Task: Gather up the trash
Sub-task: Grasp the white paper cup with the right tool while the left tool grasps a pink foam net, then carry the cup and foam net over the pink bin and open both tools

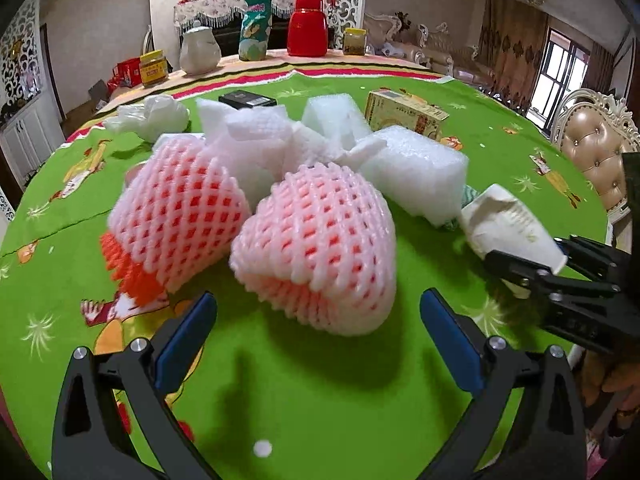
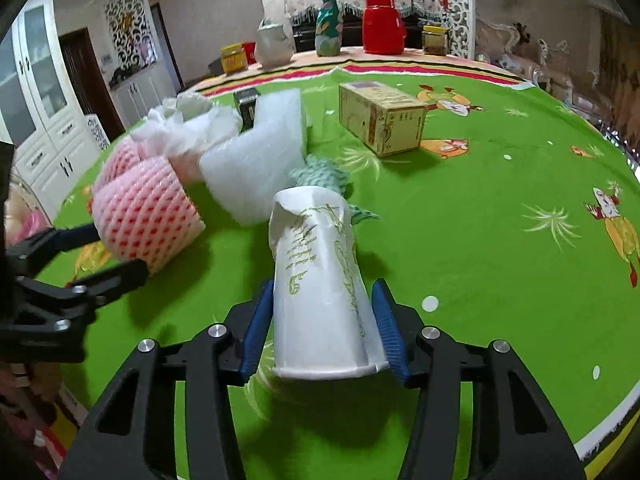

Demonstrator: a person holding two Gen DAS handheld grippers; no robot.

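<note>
Two grippers over a round tabletop (image 1: 320, 392) under a green printed cloth, trash piled toward its middle. Right gripper (image 2: 320, 332) clamped on a crumpled white paper cup (image 2: 316, 280), blue pads pressed to both flanks near the rim. Cup lying on its side on the cloth, long axis running straight along the fingers, rim toward the camera, crushed base pointing at the pile. Grip across the short axis, so a straight lift looks feasible without turning the wrist.

Left gripper (image 1: 318, 336) spread wide, nothing between the pads, low over the near edge of the tabletop. Pink foam fruit net (image 1: 316, 248) directly ahead of its fingertips and centred on the gap, just beyond them, not touching. Second pink foam net (image 1: 176, 216) just left of the first, an orange net (image 1: 128, 268) poking out below it. White foam blocks (image 1: 416, 168) and a white foam sheet (image 1: 256, 132) heaped behind, touching the nets. Crumpled plastic bag (image 1: 148, 116), black box (image 1: 248, 100) and yellow carton (image 1: 404, 114) farther toward the far edge.

Nearer net clearly the left gripper's, well apart from the right. Probable snag: soft mesh collapsing or dragging the neighbouring net along.
</note>
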